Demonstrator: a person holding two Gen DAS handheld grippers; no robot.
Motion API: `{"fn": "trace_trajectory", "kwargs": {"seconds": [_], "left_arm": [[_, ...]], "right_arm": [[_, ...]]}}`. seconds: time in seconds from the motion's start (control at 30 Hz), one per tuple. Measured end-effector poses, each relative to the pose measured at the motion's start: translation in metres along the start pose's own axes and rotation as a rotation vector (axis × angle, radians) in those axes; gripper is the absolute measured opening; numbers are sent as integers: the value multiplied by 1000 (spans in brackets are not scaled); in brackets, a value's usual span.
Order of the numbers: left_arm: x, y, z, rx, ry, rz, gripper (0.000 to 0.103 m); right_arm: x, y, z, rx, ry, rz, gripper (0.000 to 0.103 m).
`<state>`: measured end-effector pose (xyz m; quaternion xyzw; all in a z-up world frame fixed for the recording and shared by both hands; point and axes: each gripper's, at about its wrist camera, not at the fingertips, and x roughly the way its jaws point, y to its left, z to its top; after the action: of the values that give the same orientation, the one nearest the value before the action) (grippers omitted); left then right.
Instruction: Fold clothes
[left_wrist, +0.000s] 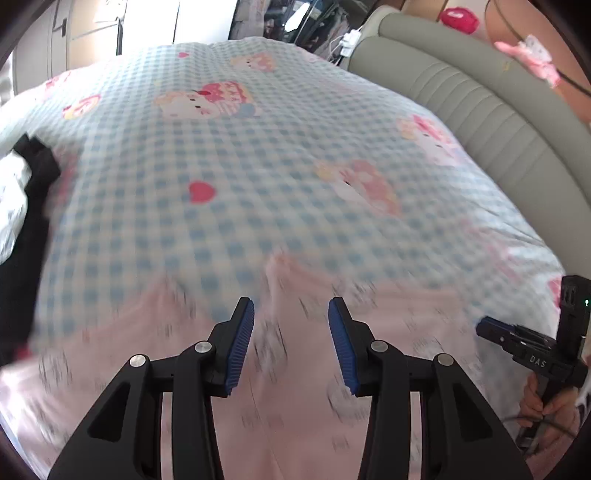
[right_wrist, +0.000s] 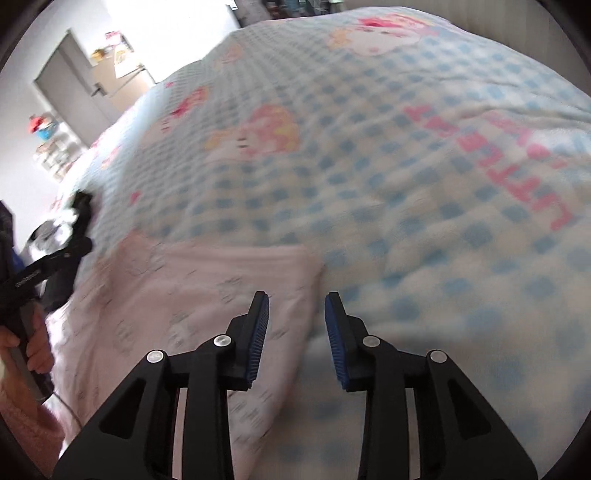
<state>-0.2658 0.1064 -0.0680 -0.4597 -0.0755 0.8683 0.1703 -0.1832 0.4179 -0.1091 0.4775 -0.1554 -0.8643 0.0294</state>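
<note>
Both grippers, left (left_wrist: 291, 325) and right (right_wrist: 296, 319), hang with fingers apart, empty. The pink garment (left_wrist: 258, 387) lies beneath them on the bed (left_wrist: 258, 166): thin, limp, light; best pinched at its far corners.

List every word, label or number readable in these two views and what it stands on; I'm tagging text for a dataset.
"DAS": white letters on the black body of the right gripper, seen in the left wrist view.
"LITTLE": large pink letters, upside down, on the checked blanket; the pink word beside it is too blurred to read.
Small print on the left gripper body: too small to read.
Grey print on the pink garment: blurred, unreadable.
</note>
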Motion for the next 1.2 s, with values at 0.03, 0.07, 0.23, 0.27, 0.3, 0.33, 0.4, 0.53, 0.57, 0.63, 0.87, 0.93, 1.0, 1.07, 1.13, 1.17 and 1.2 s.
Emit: {"fn": "trace_trajectory", "kwargs": {"seconds": [0.03, 0.07, 0.23, 0.27, 0.3, 0.33, 0.4, 0.53, 0.57, 0.63, 0.87, 0.93, 1.0, 1.07, 1.13, 1.17, 1.2], "left_arm": [[-9, -3, -17, 17, 15, -19, 43], [-14, -7, -34, 36, 45, -18, 43], [-33, -21, -103, 28, 161, -71, 43], [-39, -24, -114, 26, 148, -76, 44], [-45, -26, -125, 22, 135, -79, 45], [-50, -26, -138, 13, 126, -74, 45], [-61, -26, -161, -2, 110, -66, 45], [-73, -24, -190, -9, 112, -31, 45], [-77, -23, -196, -13, 110, -20, 45], [-96, -20, -206, -23, 70, 4, 44], [-127, 32, -233, -153, 80, 106, 42], [-126, 42, -243, -161, 137, 150, 42], [-137, 47, -257, -150, 144, 182, 43], [-150, 55, -269, -145, 139, 232, 44], [-166, 70, -278, -184, 93, 221, 44], [-174, 78, -282, -212, 67, 209, 44], [-181, 88, -284, -260, 36, 180, 43]], "right_arm": [[-12, 11, -8, -41, -14, 20, 32], [-22, 22, -19, -80, -20, 38, 32], [-45, 66, -81, -143, 27, 123, 32], [-47, 71, -92, -137, 35, 124, 32], [-48, 76, -103, -128, 42, 124, 32], [-49, 77, -114, -106, 50, 122, 32], [-51, 76, -136, -54, 69, 136, 32], [-64, 68, -173, 30, 50, 146, 32], [-66, 66, -179, 58, 37, 144, 32], [-69, 71, -190, 60, 32, 117, 32], [-72, 98, -201, -47, 36, 33, 32], [-62, 102, -205, -71, 86, -9, 32], [-59, 104, -207, -80, 103, -39, 31], [-58, 105, -210, -90, 116, -70, 31], [-67, 102, -211, -78, 102, -94, 31], [-70, 100, -211, -66, 99, -99, 31], [-75, 98, -211, -51, 91, -93, 31]]}}
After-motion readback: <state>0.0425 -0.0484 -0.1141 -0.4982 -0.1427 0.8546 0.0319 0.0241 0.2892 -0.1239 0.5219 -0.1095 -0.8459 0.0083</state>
